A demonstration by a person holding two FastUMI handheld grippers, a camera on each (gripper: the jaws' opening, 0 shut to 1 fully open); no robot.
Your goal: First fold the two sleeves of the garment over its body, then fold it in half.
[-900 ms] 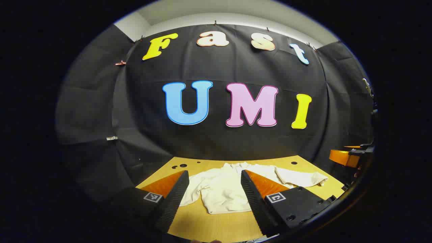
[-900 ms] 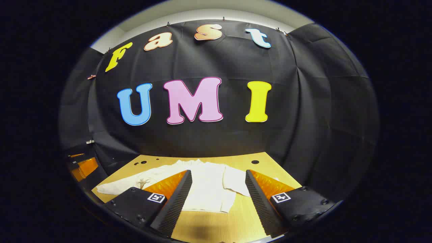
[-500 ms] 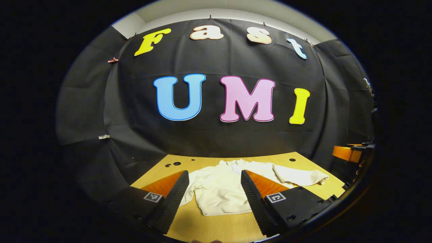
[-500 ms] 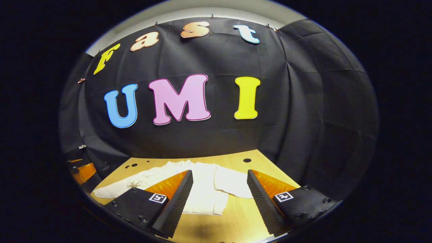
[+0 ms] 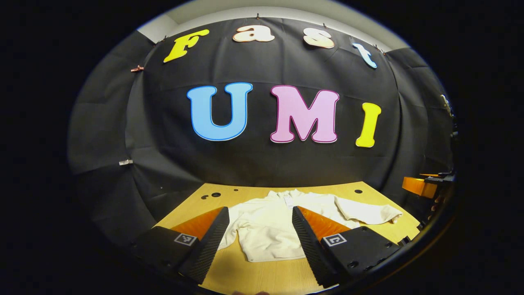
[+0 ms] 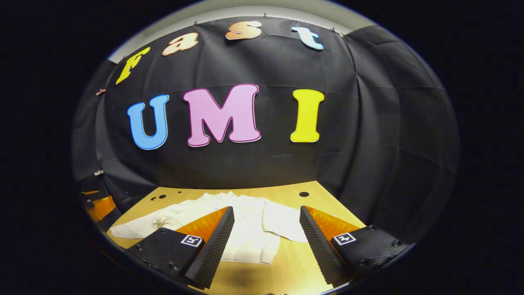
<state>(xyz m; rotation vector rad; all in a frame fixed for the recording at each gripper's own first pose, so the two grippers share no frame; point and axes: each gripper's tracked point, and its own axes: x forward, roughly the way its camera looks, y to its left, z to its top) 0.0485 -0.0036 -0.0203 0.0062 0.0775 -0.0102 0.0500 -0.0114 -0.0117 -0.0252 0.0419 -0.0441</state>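
- Garment point(image 5: 266, 229): a cream long-sleeved top lying flat on the tabletop point(image 5: 262, 274), collar toward the far edge, hem toward the near edge.
- Left gripper point(image 5: 258, 241): fingers wide apart, holding nothing, hovering above the near edge with the garment's body seen between them.
- Right gripper point(image 6: 264, 241): also spread wide and empty, above the near edge, apart from the cloth.
- In the left gripper view one sleeve point(image 5: 368, 213) stretches toward the right edge, and the other sleeve point(image 5: 231, 229) lies close to the body.
- Judged step: the start, since no sleeve looks folded over the body yet.
- Next move likely calls for lowering each gripper to a cuff, pinching a single layer, then carrying it across the body without dragging the rest.
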